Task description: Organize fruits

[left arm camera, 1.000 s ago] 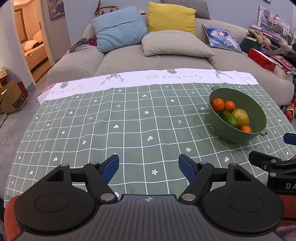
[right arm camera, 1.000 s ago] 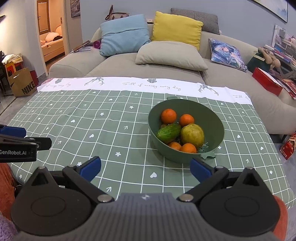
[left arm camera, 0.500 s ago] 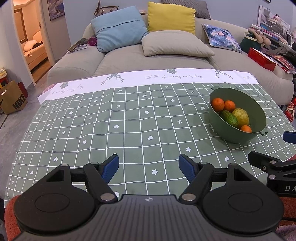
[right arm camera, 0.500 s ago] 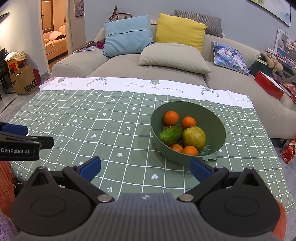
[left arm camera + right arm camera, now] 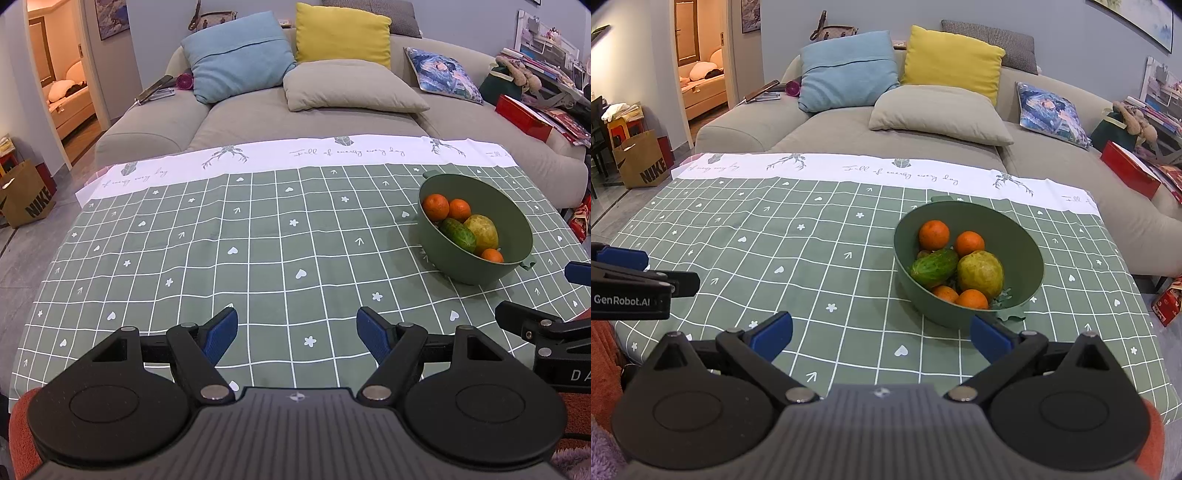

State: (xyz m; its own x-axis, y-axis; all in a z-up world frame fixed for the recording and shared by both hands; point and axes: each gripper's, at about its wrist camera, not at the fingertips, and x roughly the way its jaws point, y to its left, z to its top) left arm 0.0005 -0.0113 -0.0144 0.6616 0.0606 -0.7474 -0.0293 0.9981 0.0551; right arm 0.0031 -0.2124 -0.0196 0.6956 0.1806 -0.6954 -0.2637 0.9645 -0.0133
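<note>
- Fingers [image 5: 221,334] of the left gripper [image 5: 297,332] are spreading wide, gripping nothing.
- Right gripper [image 5: 881,332] is gaping too, empty, near the bowl [image 5: 905,254].
- Oranges [image 5: 933,235], cucumber [image 5: 933,266] and pear [image 5: 980,274] are sitting inside it on the worktop [image 5: 798,254].

My left hand-held gripper [image 5: 297,334] looks like matte black plastic with ribbed blue pads [image 5: 221,334]. Green bowl [image 5: 1027,254] is smooth matte plastic, the counter's tablecloth [image 5: 258,240] soft printed cloth. Cucumber [image 5: 934,266]'s bumpy.
</note>
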